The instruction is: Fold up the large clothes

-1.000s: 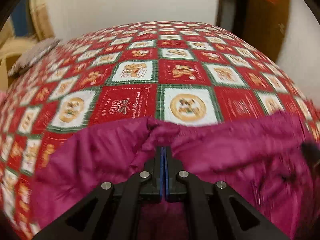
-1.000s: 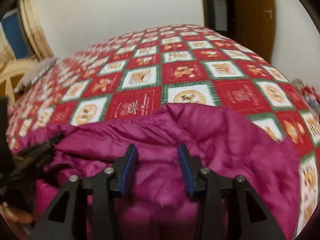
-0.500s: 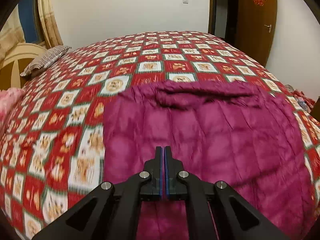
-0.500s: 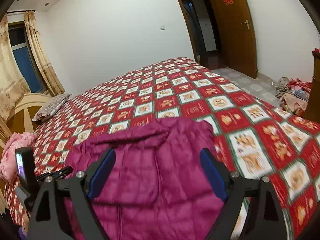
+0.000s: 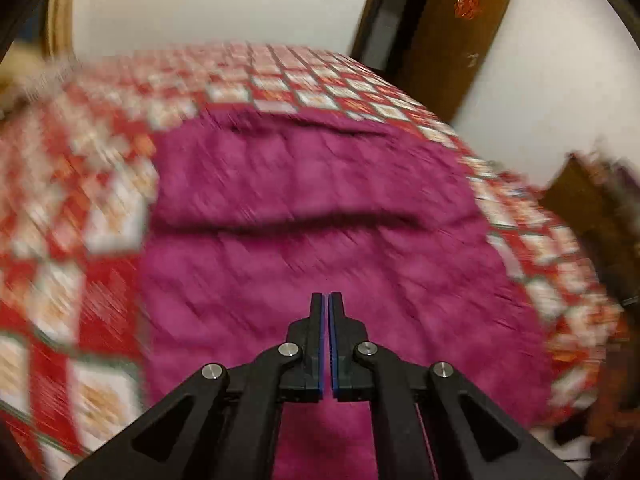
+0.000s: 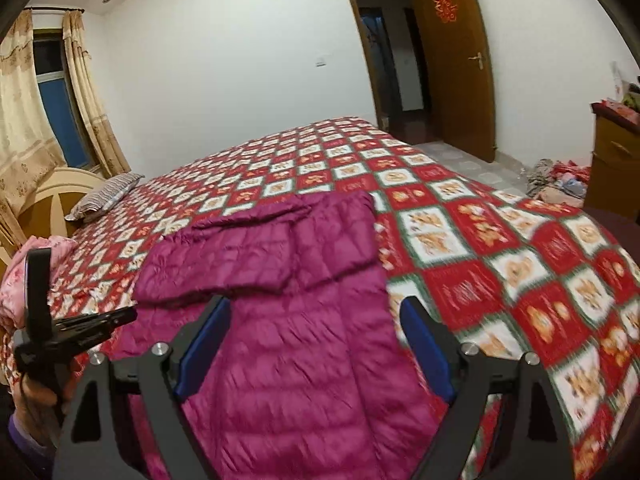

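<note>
1. Black L gripper [image 5: 324, 300]: blue pads pressed together w/ only a sliver between, nothing pinched; I see it hovering over the magenta jacket [image 5: 312, 248], not touching as far as I can tell. L view is blurred.
2. R gripper [image 6: 314, 312]: fingers spread wide, empty, above the jacket [image 6: 288, 320].
3. Jacket lies flat on the bed [image 6: 500, 264], near edge, upper part folded over. L gripper [image 6: 96, 322] shows at the jacket's left side.
4. Bedspread is red/white check. Striped pillow [image 6: 106, 196] by headboard, curtains [image 6: 24, 120] at window, brown door [image 6: 456, 56] open.
5. Wooden cabinet [image 6: 614, 168] far right, stuff piled on top; can't tell what.
</note>
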Demonstrator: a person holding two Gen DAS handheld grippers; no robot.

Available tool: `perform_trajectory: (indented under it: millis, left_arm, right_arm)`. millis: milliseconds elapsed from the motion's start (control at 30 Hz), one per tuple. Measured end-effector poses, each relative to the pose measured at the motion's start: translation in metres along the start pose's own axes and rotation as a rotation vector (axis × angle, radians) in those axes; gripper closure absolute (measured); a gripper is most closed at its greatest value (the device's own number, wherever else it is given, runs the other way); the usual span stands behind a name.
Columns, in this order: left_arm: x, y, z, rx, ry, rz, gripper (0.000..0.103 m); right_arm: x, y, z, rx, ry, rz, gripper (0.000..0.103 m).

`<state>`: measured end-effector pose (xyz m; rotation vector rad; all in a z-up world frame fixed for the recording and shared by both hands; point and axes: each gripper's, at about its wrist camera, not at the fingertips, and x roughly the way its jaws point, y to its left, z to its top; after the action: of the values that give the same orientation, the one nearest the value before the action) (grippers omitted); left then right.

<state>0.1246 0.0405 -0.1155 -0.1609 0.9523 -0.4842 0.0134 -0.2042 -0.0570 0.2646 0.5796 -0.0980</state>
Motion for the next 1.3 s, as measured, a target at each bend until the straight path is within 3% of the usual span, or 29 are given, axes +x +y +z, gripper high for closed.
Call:
perform_trajectory:
  millis: [67, 267, 300, 333, 400, 567, 700, 933, 967, 1167, 1300]
  left_arm:
    - [-0.005, 0.015, -0.014, -0.090, 0.041, -0.082, 0.102]
    - [-0.051, 0.025, -0.053, -0.014, -0.030, 0.023, 0.097]
    - [-0.057, 0.030, -0.061, -0.016, -0.040, 0.034, 0.081]
    - [-0.063, 0.035, -0.069, -0.023, -0.045, 0.041, 0.044]
    - [-0.070, 0.043, -0.084, -0.036, -0.061, 0.046, 0.001]
    - [-0.073, 0.049, -0.114, -0.027, -0.066, 0.108, 0.001]
    - [-0.073, 0.054, -0.122, -0.043, -0.064, 0.127, 0.001]
    - [-0.050, 0.058, -0.142, -0.066, 0.033, 0.175, 0.001]
    - [-0.042, 0.060, -0.145, -0.071, 0.074, 0.187, 0.001]
    - [-0.038, 0.055, -0.152, -0.023, 0.104, 0.233, 0.001]
    - [-0.040, 0.054, -0.152, -0.024, 0.090, 0.228, 0.001]
  right_arm:
    - [-0.008, -0.009, -0.010, 0.006, 0.006, -0.028, 0.009]
    - [-0.025, -0.038, -0.041, 0.019, 0.089, -0.079, 0.009]
    - [-0.027, -0.043, -0.047, 0.023, 0.106, -0.083, 0.009]
    - [-0.029, -0.047, -0.052, 0.028, 0.118, -0.087, 0.009]
    - [-0.033, -0.055, -0.063, 0.040, 0.143, -0.095, 0.009]
    - [-0.030, -0.060, -0.088, 0.028, 0.204, -0.079, 0.009]
    - [-0.020, -0.056, -0.104, -0.039, 0.242, -0.125, 0.009]
    - [-0.004, -0.054, -0.124, -0.134, 0.316, -0.156, 0.009]
    - [-0.003, -0.055, -0.126, -0.132, 0.327, -0.153, 0.009]
    - [-0.001, -0.078, -0.137, -0.029, 0.379, -0.106, 0.010]
    - [0.000, -0.090, -0.140, 0.025, 0.394, -0.083, 0.018]
